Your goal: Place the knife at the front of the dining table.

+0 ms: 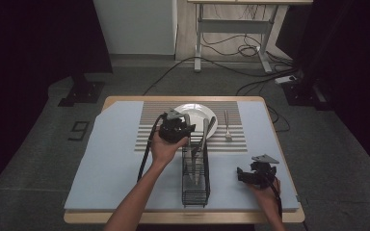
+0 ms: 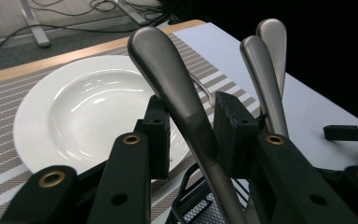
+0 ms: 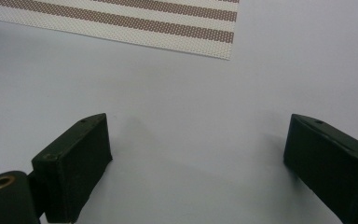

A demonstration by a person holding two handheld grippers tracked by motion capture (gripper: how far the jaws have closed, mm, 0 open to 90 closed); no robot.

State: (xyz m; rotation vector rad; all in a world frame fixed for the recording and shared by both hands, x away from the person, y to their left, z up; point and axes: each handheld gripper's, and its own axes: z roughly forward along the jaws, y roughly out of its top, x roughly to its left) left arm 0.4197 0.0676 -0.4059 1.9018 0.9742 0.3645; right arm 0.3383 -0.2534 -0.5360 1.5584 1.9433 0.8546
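Grey metal fills the middle of the left gripper view: the long handle of a grey metal utensil (image 2: 177, 93) stands up between the black jaws of the left gripper (image 2: 192, 130), and the jaws are closed on it. Two more grey metal handles (image 2: 266, 70) poke up at the upper right of that view. In the high view the left gripper (image 1: 174, 128) sits at the top end of the black wire cutlery rack (image 1: 195, 175), in the middle of the frame.

Just above it, the round white plate (image 1: 195, 111) rests on the brown and white striped mat (image 1: 149, 130). A silver metal fork (image 1: 227, 126) already lies on the mat to the right of the plate, so that piece looks done. The held utensil is not laid down yet, and the other handles seem to wait in the rack.

At the lower right of the high view, the right gripper (image 1: 250, 174) rests low on the pale blue table (image 1: 111, 163). Its jaws are wide apart with nothing between them
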